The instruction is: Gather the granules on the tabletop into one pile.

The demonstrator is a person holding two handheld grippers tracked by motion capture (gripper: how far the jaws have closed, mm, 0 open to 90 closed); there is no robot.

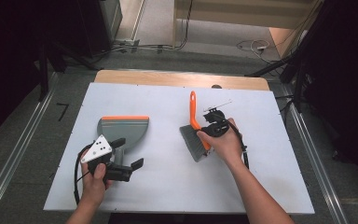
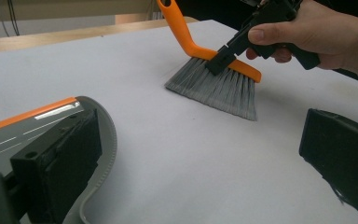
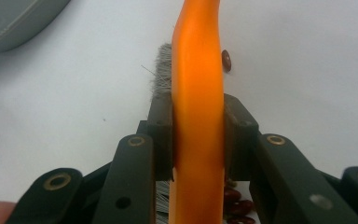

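Note:
A hand brush with an orange handle (image 1: 193,108) and grey bristles (image 1: 192,142) stands on the white board, bristles down. My right gripper (image 1: 210,128) is shut on its orange back, with a pad pressed on each side (image 3: 198,126). The left gripper view shows the same grip (image 2: 223,58) above the bristles (image 2: 219,88). A grey dustpan with an orange lip (image 1: 123,127) lies at the left. My left gripper (image 1: 128,154) is open at the pan's handle end: one jaw is over the pan (image 2: 51,135), the other over bare board.
A dark red bean (image 3: 226,60) lies beside the bristles, and a few more beans (image 3: 237,205) lie under the right gripper. The white board (image 1: 168,186) rests on a wooden table (image 1: 182,78). Cables lie on the floor behind it.

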